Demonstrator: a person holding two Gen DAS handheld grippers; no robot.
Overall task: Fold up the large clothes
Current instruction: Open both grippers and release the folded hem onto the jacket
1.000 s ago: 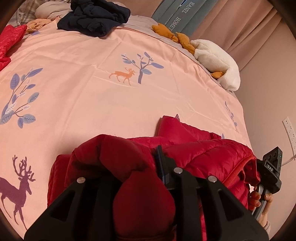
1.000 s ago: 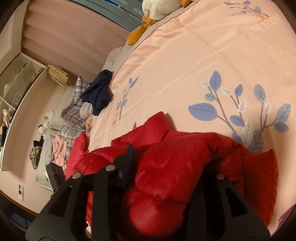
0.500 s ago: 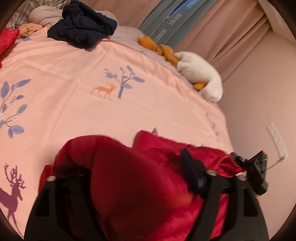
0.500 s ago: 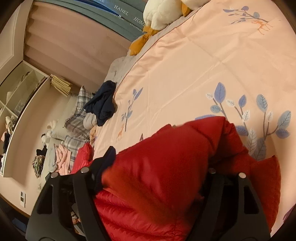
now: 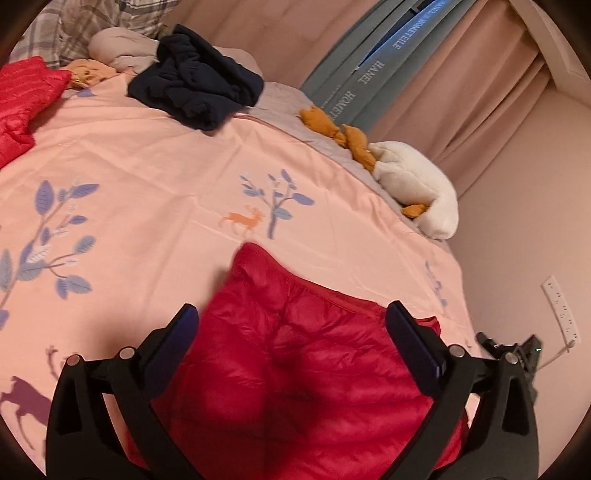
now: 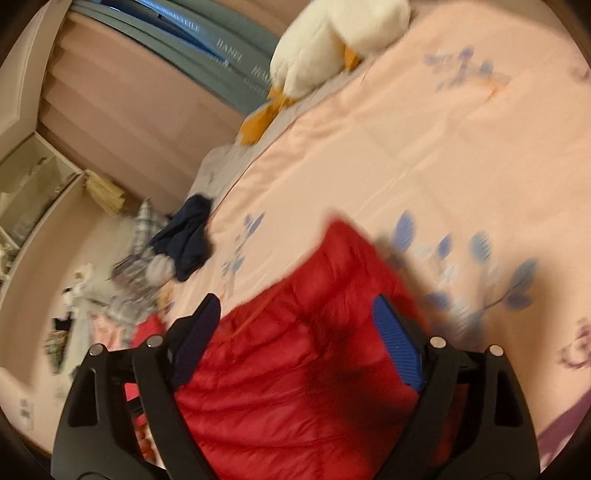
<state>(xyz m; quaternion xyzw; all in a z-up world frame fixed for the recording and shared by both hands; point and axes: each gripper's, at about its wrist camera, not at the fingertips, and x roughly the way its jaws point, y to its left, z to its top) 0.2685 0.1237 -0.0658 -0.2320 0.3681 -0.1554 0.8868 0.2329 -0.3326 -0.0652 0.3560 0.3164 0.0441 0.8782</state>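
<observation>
A red puffer jacket lies folded on the pink printed bedspread at the near edge. My left gripper is open above it, fingers spread either side, holding nothing. In the right wrist view the same jacket lies under my right gripper, which is also open and empty. The right wrist view is blurred. Part of the right gripper's body shows at the right edge of the left wrist view.
A dark navy garment lies crumpled at the far side of the bed. Another red jacket lies far left. A white and orange plush toy sits by the curtains. Plaid pillows are at the head. A wall stands close on the right.
Both grippers opened and let go of the red jacket. The raised fold dropped flat onto the rest of the jacket, and both grippers lifted back from it.
</observation>
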